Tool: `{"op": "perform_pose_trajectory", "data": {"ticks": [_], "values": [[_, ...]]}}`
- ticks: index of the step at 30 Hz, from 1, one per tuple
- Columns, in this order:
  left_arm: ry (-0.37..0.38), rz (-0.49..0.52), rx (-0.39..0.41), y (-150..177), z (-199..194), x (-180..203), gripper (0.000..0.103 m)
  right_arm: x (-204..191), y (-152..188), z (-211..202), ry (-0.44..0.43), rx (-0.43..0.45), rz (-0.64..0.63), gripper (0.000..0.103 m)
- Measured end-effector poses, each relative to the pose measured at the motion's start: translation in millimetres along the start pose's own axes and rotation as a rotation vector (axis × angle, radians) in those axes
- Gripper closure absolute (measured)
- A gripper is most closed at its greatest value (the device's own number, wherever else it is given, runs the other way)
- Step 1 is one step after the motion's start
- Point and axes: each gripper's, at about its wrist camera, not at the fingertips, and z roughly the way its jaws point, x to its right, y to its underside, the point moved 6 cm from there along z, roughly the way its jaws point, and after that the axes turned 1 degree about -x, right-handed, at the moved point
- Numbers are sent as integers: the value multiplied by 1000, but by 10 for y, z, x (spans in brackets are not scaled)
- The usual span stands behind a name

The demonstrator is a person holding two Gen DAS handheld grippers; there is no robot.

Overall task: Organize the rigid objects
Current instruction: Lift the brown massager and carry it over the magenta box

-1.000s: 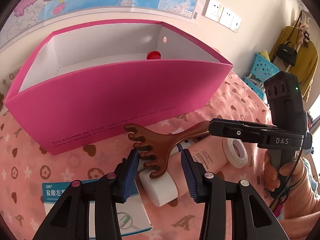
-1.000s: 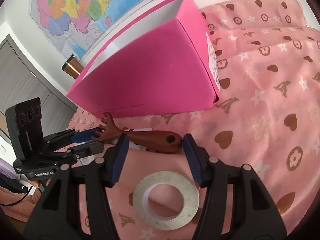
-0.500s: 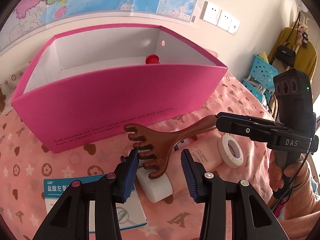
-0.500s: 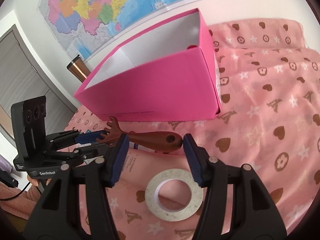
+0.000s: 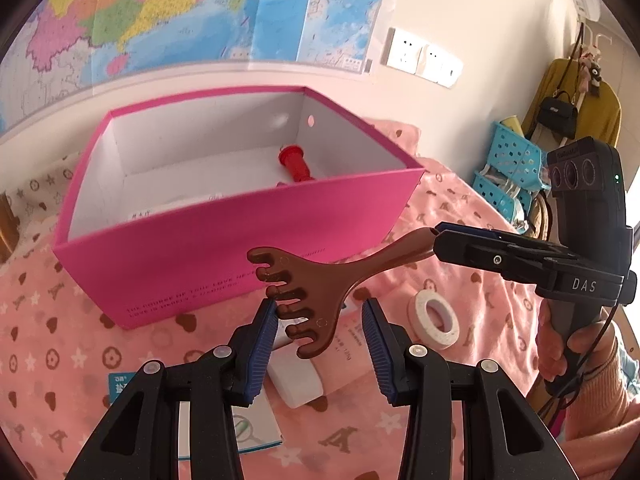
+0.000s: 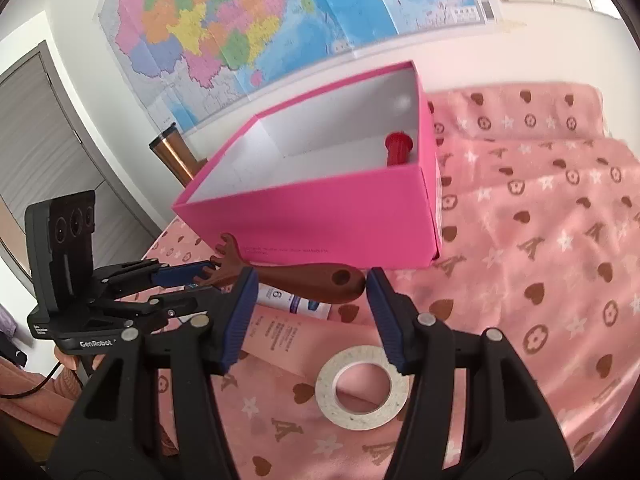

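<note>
Lying nearest, low in the right wrist view, a white tape roll (image 6: 362,388) is seen on the pink patterned cloth (image 6: 540,280), with a pink tube (image 6: 288,340) just beyond it. Above them, clear of the cloth, a brown comb (image 5: 316,280) is held. Its handle is pinched by the right tool (image 6: 308,284), with the rounded end touching one pad. At the centre of the left wrist view, the comb's toothed head sits between the pads of the left tool (image 5: 320,312). The teeth touch one pad and a slight gap shows at the other, so a grip cannot be told. Behind stands an open pink box (image 5: 240,248) with a red item (image 5: 294,162) inside. Farthest back, a map (image 5: 200,12) is hung on the wall.
</note>
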Motion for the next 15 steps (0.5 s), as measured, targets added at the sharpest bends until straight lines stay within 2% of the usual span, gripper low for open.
{"op": "perform_pose_trajectory", "data": {"ticks": [15], "values": [[-17,41,76,-236,-224,102,60,-129,-215,-208,5,72,-42,44]]}}
